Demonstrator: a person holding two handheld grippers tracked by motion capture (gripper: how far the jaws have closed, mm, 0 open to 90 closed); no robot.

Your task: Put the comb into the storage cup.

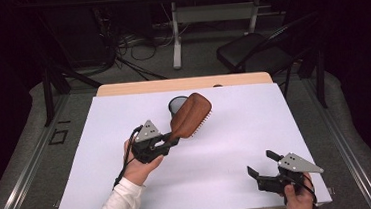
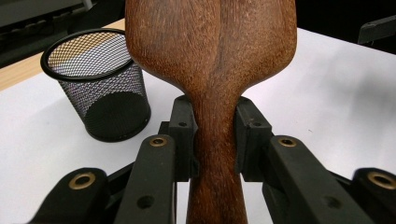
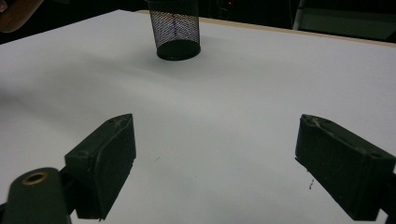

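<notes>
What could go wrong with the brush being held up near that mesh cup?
The left hand-held gripper clamps the brown wooden hairbrush only at its narrow neck, so the heavy head might pivot or slip. The black wire-mesh cup looks light and stands close by; a nudge from the brush could tip it.

The high view looks forward and down from above the near side, taking in the whole white table (image 1: 226,131) and the floor beyond. The left gripper view sits close behind its 2 jaws, low over the table, facing the far edge, with the brush (image 2: 212,56) right at the lens and the mesh cup (image 2: 95,84) near on its left. The right gripper view rides low at the near right, facing the far left across the table (image 3: 233,116) to the cup (image 3: 175,30), well away. All 3 views share the cup (image 1: 176,104).
</notes>
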